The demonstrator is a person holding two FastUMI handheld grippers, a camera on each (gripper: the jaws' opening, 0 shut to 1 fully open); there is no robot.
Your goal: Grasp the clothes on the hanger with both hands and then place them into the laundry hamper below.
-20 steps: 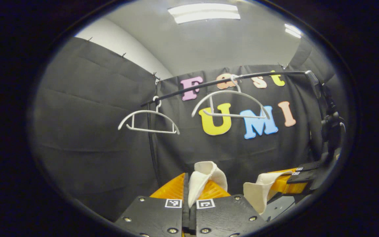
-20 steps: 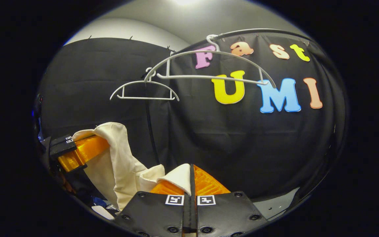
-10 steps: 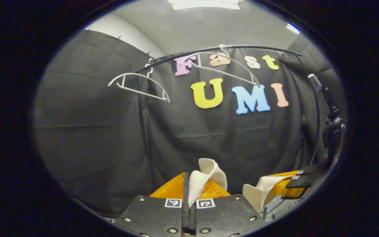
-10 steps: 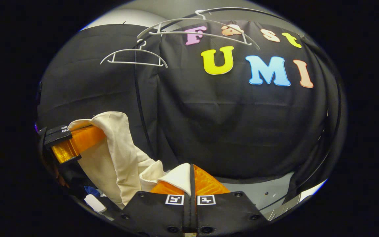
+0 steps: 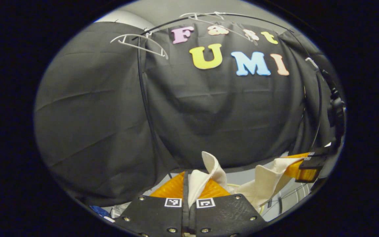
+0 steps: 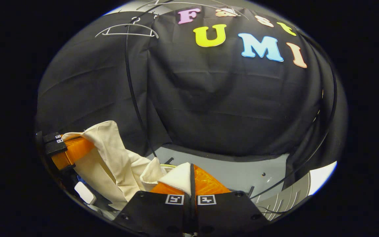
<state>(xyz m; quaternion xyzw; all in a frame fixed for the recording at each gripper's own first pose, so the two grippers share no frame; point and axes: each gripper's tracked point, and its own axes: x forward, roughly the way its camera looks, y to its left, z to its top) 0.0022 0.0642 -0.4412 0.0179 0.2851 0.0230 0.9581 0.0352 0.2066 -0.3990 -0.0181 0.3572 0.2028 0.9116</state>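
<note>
A cream garment (image 5: pixel 265 184) hangs slack between my two grippers. In the left gripper view my left gripper (image 5: pixel 187 179) is shut on a fold of it, and the right gripper (image 5: pixel 303 164) holds the other end at the right edge. In the right gripper view my right gripper (image 6: pixel 192 174) is shut on a cream fold (image 6: pixel 176 176), and the cloth (image 6: pixel 113 161) runs left to the left gripper (image 6: pixel 66 153). Two bare white hangers (image 5: pixel 140 42) (image 5: pixel 220 24) hang on the black rail (image 5: pixel 183 19) high above. The hamper is hidden from me.
The black cloth wall (image 6: pixel 225 98) closes the space ahead. A thin black rack pole (image 6: pixel 133 95) stands upright left of centre. Pale grey floor (image 6: pixel 242 171) lies at the wall's foot. A small white object (image 6: pixel 85 193) sits low on the left.
Both grippers have dropped lower with the garment still held; the hangers and rail have slid up to the top of both views, and the floor has come into sight.
</note>
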